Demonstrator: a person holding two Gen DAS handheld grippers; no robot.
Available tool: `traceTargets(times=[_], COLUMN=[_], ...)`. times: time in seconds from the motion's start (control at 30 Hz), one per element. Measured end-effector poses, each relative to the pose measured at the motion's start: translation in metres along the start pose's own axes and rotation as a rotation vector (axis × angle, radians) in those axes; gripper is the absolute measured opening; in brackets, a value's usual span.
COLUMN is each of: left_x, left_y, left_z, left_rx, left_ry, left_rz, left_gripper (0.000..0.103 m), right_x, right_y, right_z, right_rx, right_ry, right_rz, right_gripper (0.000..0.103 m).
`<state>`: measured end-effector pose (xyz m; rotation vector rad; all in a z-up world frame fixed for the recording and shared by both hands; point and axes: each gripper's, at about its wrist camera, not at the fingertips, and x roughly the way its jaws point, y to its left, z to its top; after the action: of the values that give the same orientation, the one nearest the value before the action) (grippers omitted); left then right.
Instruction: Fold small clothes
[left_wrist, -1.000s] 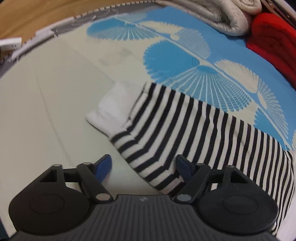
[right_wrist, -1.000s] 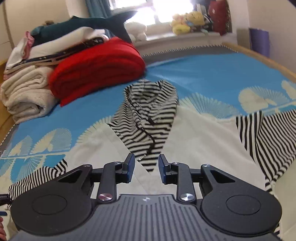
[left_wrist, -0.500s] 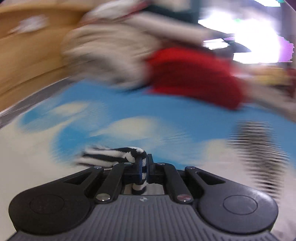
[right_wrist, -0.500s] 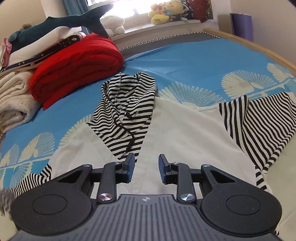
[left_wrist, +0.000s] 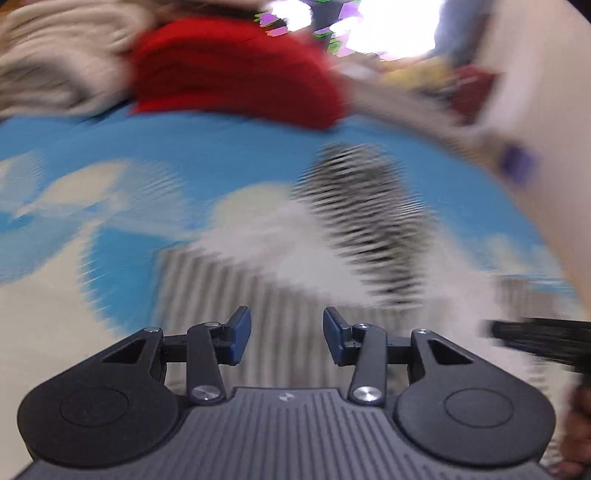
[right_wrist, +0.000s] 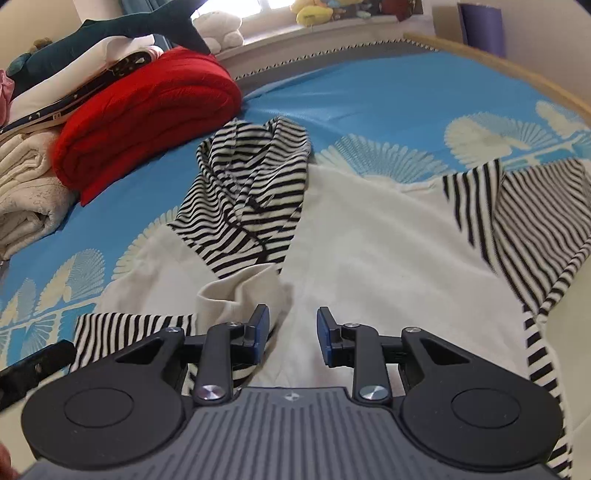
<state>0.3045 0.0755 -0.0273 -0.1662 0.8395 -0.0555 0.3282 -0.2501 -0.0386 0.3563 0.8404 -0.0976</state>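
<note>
On the blue patterned bedspread (right_wrist: 369, 92) lies the cream hoodie (right_wrist: 369, 258), flat, its long axis running away from me: striped hood (right_wrist: 251, 184) points to the far side of the bed, hem toward my grippers. Striped right sleeve (right_wrist: 535, 229) spreads out sideways to the right. Striped left sleeve (right_wrist: 129, 328) is folded inward across the body, its cream cuff (right_wrist: 240, 295) lying near the middle just below the hood. My left gripper (left_wrist: 287, 334) has just been opening; jaws now apart, nothing between them, sleeve let go. That view is motion-blurred, so detail there is poor. My right gripper (right_wrist: 293, 334) hovers over the lower body of the hoodie, jaws part open, gripping nothing; the cuff sits just beside its left finger. Beyond the hood, at far left, a folded red blanket (right_wrist: 147, 114) next to a pile of cream bedding (right_wrist: 26, 184).
</note>
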Motion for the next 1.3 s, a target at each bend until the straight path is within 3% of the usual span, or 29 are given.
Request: traceTargets(times=[0.07, 0.17, 0.3, 0.5, 0.87, 0.97, 1.03, 1.13, 1.2, 1.3], left_x=[0.011, 0.013, 0.011, 0.024, 0.025, 0.025, 0.026, 0.026, 0.026, 0.026], left_y=[0.027, 0.053, 0.054, 0.046, 0.051, 0.052, 0.053, 0.054, 0.053, 0.053], left_z=[0.0, 0.003, 0.002, -0.009, -0.008, -0.008, -0.007, -0.007, -0.006, -0.005], left_rx=[-0.064, -0.151, -0.13, -0.106, -0.122, -0.128, -0.135, -0.143, -0.147, -0.151], left_ry=[0.059, 0.093, 0.104, 0.179, 0.21, 0.216, 0.22, 0.222, 0.22, 0.219], left_rz=[0.113, 0.144, 0.202, 0.211, 0.202, 0.204, 0.203, 0.202, 0.203, 0.205], left_gripper=[0.048, 0.048, 0.051, 0.054, 0.054, 0.056, 0.056, 0.056, 0.056, 0.056], right_x=[0.007, 0.017, 0.024, 0.043, 0.066, 0.068, 0.069, 0.07, 0.069, 0.06], right_y=[0.001, 0.0, 0.011, 0.038, 0.083, 0.089, 0.091, 0.091, 0.089, 0.083], right_z=[-0.002, -0.006, -0.008, -0.017, -0.037, -0.039, -0.039, -0.038, -0.037, -0.033], right_rx=[0.013, 0.089, 0.124, 0.065, -0.115, -0.154, -0.173, -0.19, -0.192, -0.167], right_ry=[0.03, 0.076, 0.066, 0.104, 0.13, 0.111, 0.103, 0.098, 0.095, 0.054], right_rz=[0.016, 0.082, 0.13, 0.123, 0.032, -0.007, -0.006, -0.004, 0.008, 0.016], right_gripper=[0.03, 0.032, 0.053, 0.057, 0.057, 0.053, 0.031, 0.017, 0.01, 0.008])
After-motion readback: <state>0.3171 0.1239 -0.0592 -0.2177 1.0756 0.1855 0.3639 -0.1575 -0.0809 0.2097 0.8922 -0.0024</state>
